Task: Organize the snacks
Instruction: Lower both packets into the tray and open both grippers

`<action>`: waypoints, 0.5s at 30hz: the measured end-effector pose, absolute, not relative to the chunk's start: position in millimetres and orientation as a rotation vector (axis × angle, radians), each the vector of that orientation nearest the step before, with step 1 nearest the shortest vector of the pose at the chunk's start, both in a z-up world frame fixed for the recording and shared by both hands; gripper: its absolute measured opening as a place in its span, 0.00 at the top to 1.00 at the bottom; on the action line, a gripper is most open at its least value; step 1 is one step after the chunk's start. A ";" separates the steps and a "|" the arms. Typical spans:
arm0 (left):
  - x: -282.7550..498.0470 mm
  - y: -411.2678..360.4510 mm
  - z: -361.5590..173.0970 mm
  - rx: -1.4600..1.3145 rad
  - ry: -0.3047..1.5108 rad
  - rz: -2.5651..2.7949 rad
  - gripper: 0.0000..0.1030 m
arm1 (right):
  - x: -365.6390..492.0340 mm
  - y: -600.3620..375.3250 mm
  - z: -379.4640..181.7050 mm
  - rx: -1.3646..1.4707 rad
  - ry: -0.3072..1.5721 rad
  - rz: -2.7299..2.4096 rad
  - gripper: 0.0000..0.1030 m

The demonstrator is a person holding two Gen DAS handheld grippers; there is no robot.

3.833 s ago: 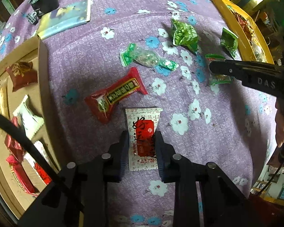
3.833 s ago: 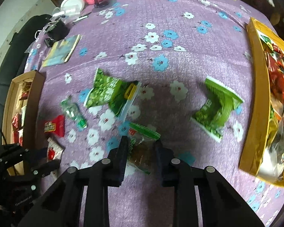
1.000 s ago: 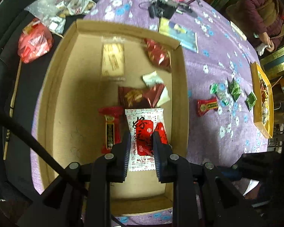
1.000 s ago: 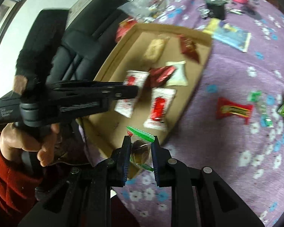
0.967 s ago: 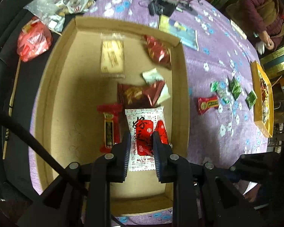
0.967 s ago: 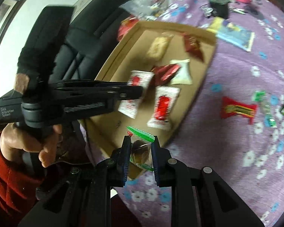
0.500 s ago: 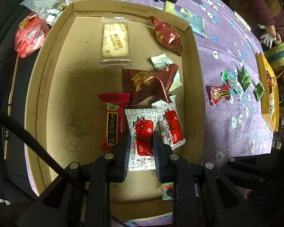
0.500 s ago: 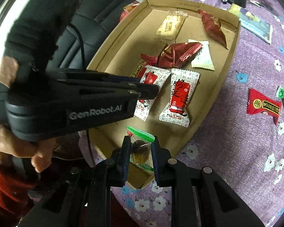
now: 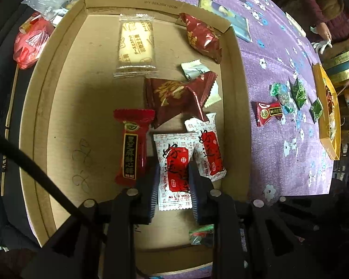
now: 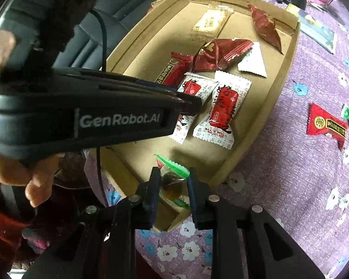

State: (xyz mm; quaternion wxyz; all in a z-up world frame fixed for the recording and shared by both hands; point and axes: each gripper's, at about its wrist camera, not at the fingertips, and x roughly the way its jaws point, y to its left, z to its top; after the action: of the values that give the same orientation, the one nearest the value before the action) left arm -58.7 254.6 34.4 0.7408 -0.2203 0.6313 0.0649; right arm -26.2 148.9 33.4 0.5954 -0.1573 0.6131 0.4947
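My left gripper (image 9: 173, 183) is shut on a white and red snack packet (image 9: 174, 169) and holds it low over the near end of the cardboard box (image 9: 41, 107), beside a matching packet (image 9: 209, 153). My right gripper (image 10: 173, 187) is shut on a clear green-edged snack packet (image 10: 172, 181) over the box's near corner (image 10: 221, 174). The left gripper (image 10: 193, 104) shows from the side in the right wrist view, with its packet (image 10: 193, 88). The green packet (image 9: 201, 233) shows under the left gripper's frame.
In the box lie a red bar packet (image 9: 132, 144), two dark red packets (image 9: 174, 97), a beige biscuit pack (image 9: 136, 46) and a white sachet (image 9: 194, 68). On the purple flowered cloth (image 9: 279, 46) lie a red snack (image 9: 267, 114), green snacks (image 9: 288, 93) and a yellow tray (image 9: 330, 144).
Both grippers have moved closer over the box, and the left one has come lower. The held packets have stayed gripped. The green packet now hangs over the box's near corner.
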 end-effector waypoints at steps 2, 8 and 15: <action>-58.8 255.6 34.1 -0.492 1.382 0.144 0.71 | -24.9 142.5 37.6 -0.332 1.425 1.154 0.64; -54.9 248.8 41.8 -0.482 1.367 0.132 0.57 | -13.6 126.3 57.7 -0.275 1.396 1.141 0.54; -49.0 233.6 59.1 -0.442 1.350 0.122 0.35 | 18.2 85.7 61.9 -0.223 1.351 1.013 0.34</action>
State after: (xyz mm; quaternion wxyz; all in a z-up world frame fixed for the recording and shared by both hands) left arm -49.0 233.6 59.1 0.7565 -0.2028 0.6193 0.0560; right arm 18.2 85.7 61.9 0.6589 -0.0983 0.5968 0.4473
